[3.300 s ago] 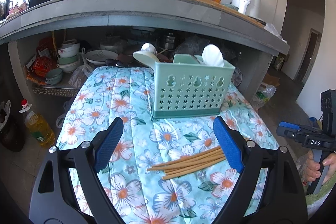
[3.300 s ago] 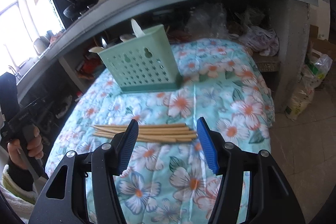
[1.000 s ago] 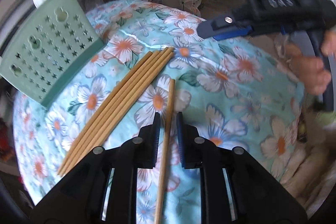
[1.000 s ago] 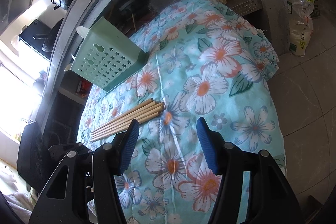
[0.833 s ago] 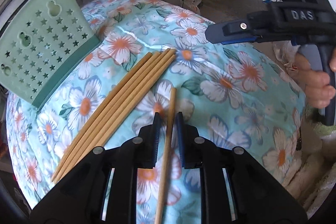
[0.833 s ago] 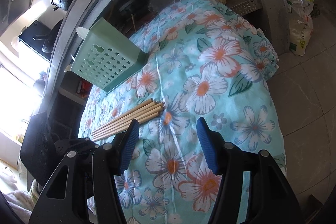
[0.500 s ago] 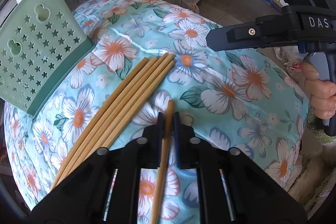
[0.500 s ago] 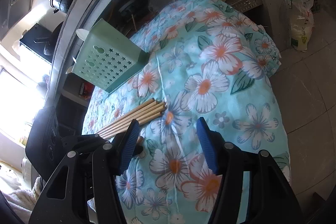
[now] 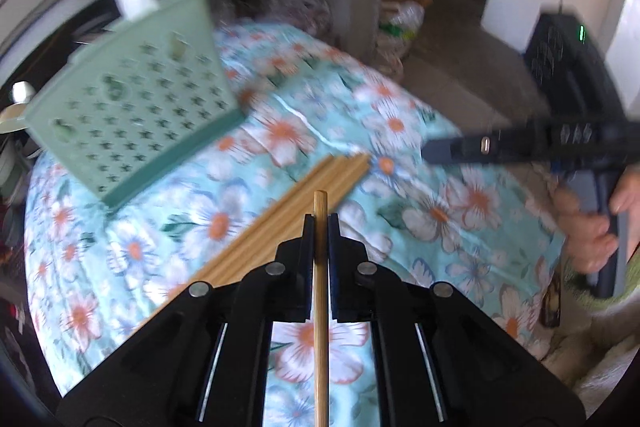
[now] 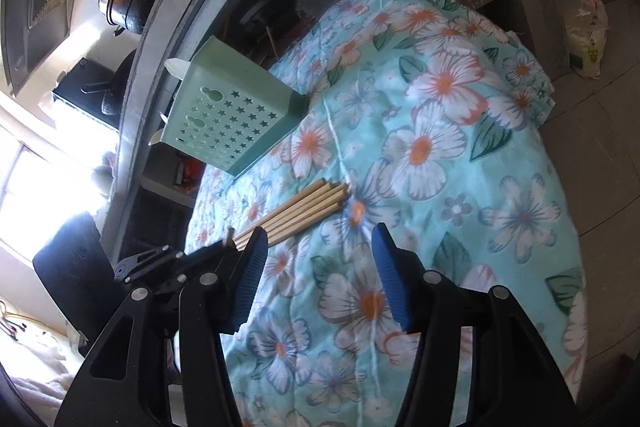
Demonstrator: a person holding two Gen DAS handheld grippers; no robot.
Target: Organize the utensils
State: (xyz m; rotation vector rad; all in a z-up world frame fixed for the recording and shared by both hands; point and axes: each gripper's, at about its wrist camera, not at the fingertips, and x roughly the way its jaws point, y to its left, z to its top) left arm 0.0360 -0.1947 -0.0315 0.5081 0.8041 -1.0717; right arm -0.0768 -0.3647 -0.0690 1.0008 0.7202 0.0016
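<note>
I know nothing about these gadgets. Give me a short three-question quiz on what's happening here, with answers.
1. True or false: the left gripper is shut on a single chopstick.
2. Where do the other chopsticks lie? A) in the green utensil basket B) on the floral cloth C) in the right gripper
3. Fill in: the right gripper's jaws are ____.

Key: 1 true; 2 B; 3 open, holding nothing.

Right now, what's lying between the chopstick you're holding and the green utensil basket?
The remaining chopsticks and bare floral tablecloth, as seen in the left wrist view, lie between the held chopstick and basket.
</note>
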